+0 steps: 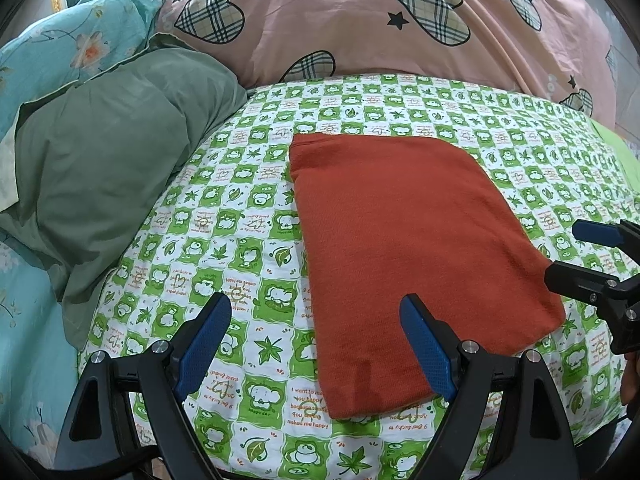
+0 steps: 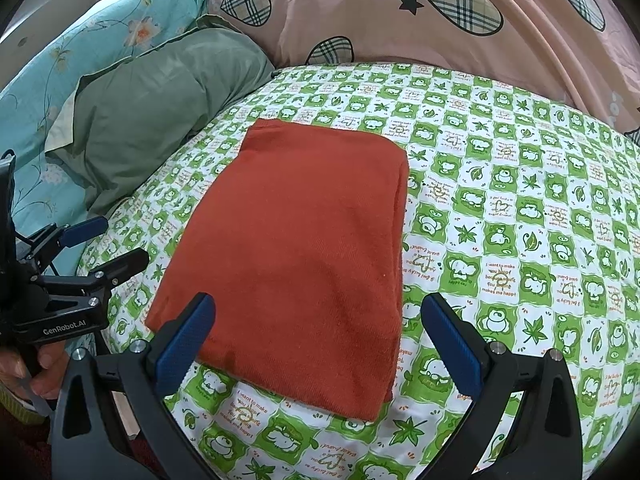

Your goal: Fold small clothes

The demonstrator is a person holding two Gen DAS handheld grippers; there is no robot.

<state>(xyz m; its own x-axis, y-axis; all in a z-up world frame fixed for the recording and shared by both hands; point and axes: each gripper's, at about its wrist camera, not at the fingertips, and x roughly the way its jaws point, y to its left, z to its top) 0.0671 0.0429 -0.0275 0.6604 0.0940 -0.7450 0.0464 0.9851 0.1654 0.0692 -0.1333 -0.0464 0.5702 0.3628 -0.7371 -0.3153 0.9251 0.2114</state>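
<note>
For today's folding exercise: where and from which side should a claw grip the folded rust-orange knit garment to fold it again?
Probably the near corners of the rust-orange knit garment, approached from the near edge. It lies flat on the green-checked sheet, and both open claws, left and right, already face that edge.

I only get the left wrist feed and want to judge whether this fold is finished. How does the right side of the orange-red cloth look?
Observer: In the right wrist view, the folded orange-red cloth shows stacked layers along its right edge, roughly aligned.
Operator: Where does the right gripper point?
Observer: The right gripper has its jaws open. One finger shows in front of the cloth's near-left part, the other in front of the green patterned bedsheet.
Operator: And my left gripper, seen from there?
Observer: The left gripper sits off the cloth's left edge, jaws open and empty.
</note>
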